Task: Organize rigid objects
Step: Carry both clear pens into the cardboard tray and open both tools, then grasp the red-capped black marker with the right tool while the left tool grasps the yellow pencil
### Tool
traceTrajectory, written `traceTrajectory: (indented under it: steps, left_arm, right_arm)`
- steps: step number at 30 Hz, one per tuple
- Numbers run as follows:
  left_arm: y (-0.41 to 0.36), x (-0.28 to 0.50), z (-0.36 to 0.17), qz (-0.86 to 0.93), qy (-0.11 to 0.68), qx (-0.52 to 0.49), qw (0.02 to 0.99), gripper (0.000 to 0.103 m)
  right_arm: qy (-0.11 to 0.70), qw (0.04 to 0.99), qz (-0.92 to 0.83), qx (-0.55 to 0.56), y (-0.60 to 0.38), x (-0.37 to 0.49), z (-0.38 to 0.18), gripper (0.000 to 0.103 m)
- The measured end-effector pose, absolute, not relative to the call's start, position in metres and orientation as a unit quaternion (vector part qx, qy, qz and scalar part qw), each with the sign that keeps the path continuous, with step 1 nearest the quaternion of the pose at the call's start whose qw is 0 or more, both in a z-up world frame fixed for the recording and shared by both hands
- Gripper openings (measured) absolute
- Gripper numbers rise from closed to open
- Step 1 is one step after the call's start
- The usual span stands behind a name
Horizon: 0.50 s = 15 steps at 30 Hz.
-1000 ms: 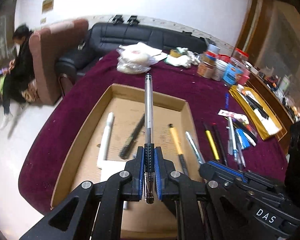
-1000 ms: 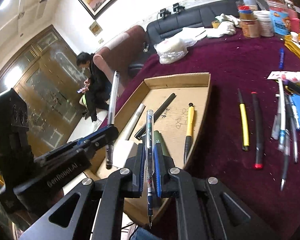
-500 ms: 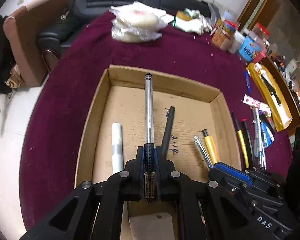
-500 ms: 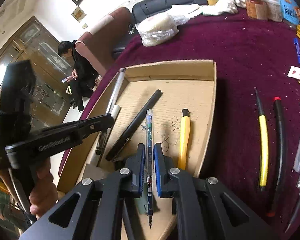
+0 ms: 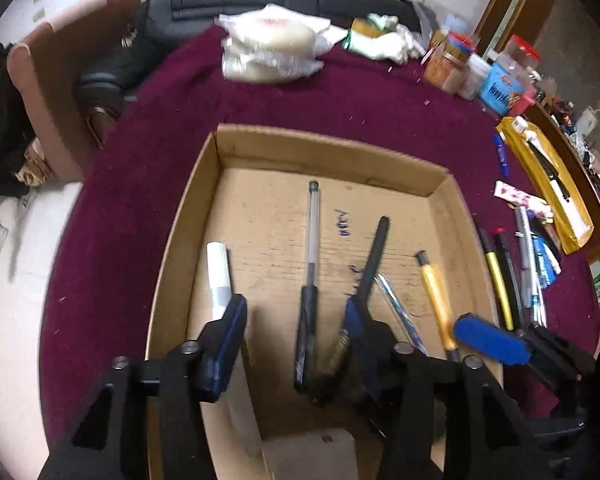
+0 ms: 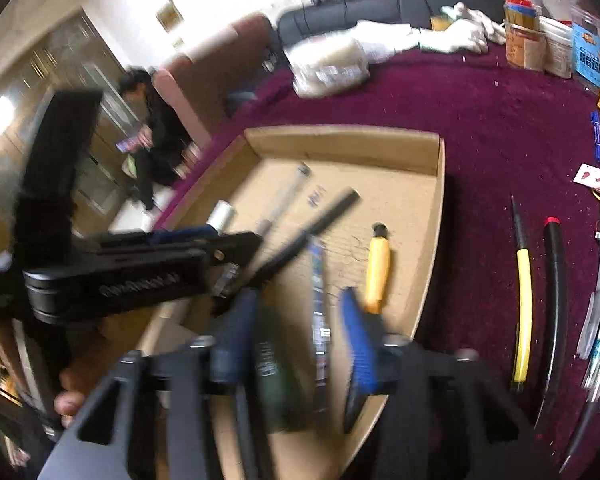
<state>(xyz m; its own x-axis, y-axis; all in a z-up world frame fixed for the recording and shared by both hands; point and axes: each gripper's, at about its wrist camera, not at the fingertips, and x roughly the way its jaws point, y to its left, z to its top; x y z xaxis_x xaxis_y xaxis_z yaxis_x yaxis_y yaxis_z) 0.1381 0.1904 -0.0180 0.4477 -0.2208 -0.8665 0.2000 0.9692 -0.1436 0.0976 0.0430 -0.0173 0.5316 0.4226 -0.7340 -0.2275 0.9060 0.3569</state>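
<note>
A shallow cardboard box (image 5: 332, 148) lies on the maroon table. In it lie a clear pen with a black grip (image 5: 311, 264), a white marker (image 5: 219, 280), a black pen (image 5: 374, 260), a blue-patterned pen (image 5: 400, 312) and a yellow pen (image 5: 434, 288). My left gripper (image 5: 296, 320) is open over the box, the clear pen lying between its jaws on the box floor. My right gripper (image 6: 296, 320) is open too, with the blue-patterned pen (image 6: 320, 312) lying between its jaws. The left gripper also shows in the right wrist view (image 6: 204, 248).
Several loose pens (image 5: 516, 272) lie on the cloth right of the box. A yellow tray (image 5: 548, 176) sits at the right edge. A plastic bag (image 5: 268, 48), jars (image 5: 452, 60) and cloths stand at the back. A person sits at far left.
Both grippers have opened over the box. The clear pen has left the left gripper and the blue-patterned pen the right; both now lie in the box.
</note>
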Motion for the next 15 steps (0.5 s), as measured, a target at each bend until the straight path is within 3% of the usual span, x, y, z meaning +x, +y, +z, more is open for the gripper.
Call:
traceTrajectory:
  steps: [6,15]
  left_arm:
    - [0.157,0.071,0.017,-0.125,0.417,-0.001,0.900,0.062]
    - [0.077,0.025,0.018,-0.183,0.422,0.014,0.888,0.063]
  right_arm:
    - [0.391,0.886,0.212,0.133,0.009,0.045,0.003,0.069]
    - [0.377,0.890,0.130,0.219,-0.101,-0.007,-0.005,0.067]
